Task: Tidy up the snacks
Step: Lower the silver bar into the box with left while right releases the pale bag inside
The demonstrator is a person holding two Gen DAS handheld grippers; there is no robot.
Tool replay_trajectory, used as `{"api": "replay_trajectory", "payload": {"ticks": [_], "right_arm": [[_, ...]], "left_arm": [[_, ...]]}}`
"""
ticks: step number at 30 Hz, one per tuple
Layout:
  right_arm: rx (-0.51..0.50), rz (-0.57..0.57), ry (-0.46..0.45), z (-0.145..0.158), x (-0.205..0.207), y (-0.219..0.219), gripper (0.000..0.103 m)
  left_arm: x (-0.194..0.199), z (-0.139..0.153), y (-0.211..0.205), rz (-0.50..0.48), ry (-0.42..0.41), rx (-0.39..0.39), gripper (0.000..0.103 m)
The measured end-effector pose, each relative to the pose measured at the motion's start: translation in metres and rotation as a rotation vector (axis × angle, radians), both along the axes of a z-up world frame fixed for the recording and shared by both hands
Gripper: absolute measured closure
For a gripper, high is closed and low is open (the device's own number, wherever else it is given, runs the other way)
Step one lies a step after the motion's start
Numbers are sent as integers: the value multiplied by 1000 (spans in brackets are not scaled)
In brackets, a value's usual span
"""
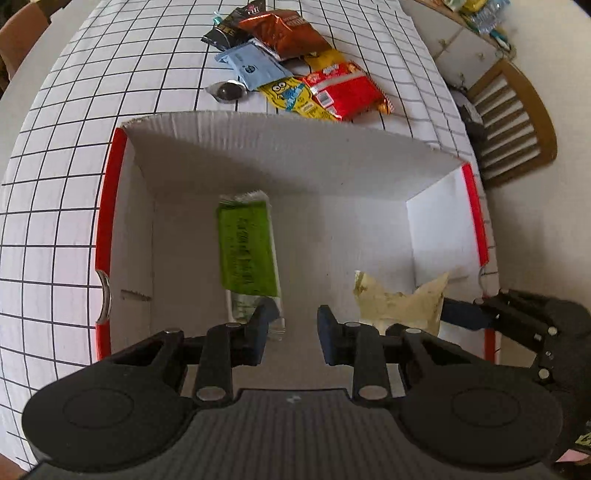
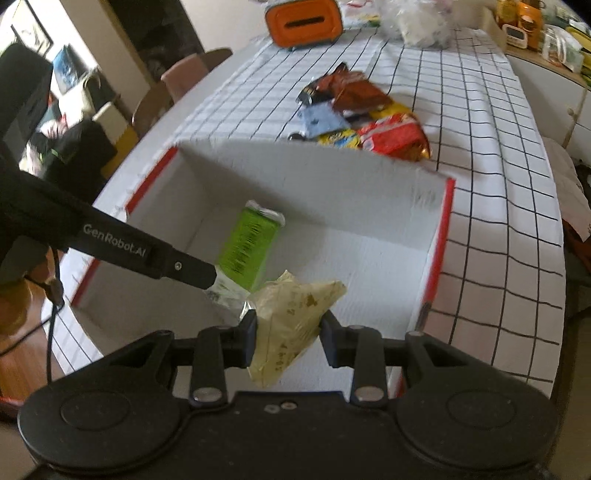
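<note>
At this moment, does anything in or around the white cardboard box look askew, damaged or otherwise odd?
Little stands out. The white cardboard box has a rough, ragged far rim, as if a flap was torn off. The green snack packet lies flat inside; the crumpled pale yellow wrapper is pinched in the right gripper. The remaining snacks sit heaped behind the box.

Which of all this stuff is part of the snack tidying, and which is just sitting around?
Part of the job:
- white box
- green packet inside it
- yellowish packet in the right gripper
- left gripper, empty
- snack pile on the table

Just lying about:
- orange container
- chair
- checked tablecloth
</note>
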State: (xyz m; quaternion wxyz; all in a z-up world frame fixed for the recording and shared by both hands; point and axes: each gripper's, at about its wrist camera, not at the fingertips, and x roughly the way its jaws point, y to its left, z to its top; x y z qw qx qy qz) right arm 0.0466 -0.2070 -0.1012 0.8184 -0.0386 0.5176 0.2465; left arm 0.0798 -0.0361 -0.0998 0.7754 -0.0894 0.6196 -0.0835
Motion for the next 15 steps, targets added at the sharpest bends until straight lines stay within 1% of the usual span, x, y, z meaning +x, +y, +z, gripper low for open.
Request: {"api": "replay_trajectory", "payload": {"ticks": [2, 6, 13, 15], "right_arm": [[-15, 6, 0, -3, -2, 3, 69], [-35, 17, -3, -5, -5, 4, 67], [-16, 7, -1, -2, -6, 3, 64], [0, 4, -5, 2, -6, 1, 63]], "left_arm": [[-3, -4, -2, -4, 0, 20, 75], [-9, -7, -2, -13, -6, 30, 75], [-14, -3, -1, -23, -37, 44, 74], [-15, 2, -1, -31, -62, 47, 74]]}}
